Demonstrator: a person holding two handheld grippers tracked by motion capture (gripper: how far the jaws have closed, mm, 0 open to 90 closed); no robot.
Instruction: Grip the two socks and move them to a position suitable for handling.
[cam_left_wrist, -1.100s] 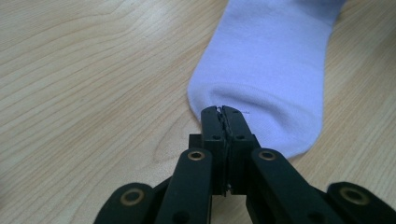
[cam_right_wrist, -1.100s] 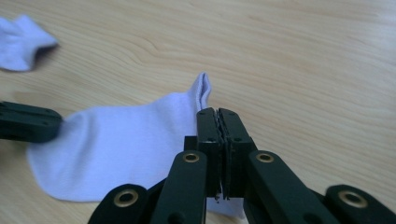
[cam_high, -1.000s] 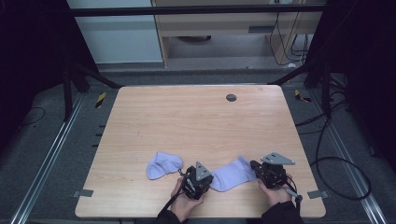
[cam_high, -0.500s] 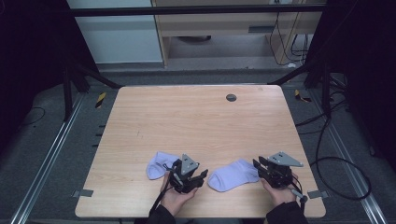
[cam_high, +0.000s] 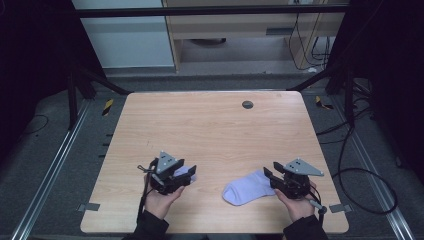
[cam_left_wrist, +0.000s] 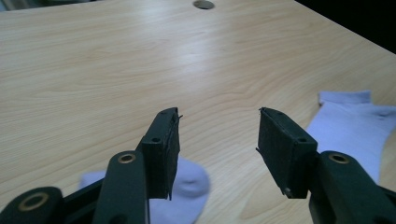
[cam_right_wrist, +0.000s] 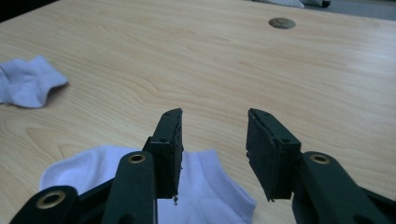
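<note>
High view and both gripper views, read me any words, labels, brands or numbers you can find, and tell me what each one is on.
None: no readable text on the table, the two socks, or either claw.
The black and yellow striped tapes on the floor carry stripes, no letters.

A lab: framed test table (cam_high: 215, 130), floor cables (cam_high: 350, 150), dark curtains.

White sock (cam_high: 246, 189) lying flat, second sock (cam_high: 186, 173) crumpled, well apart
</note>
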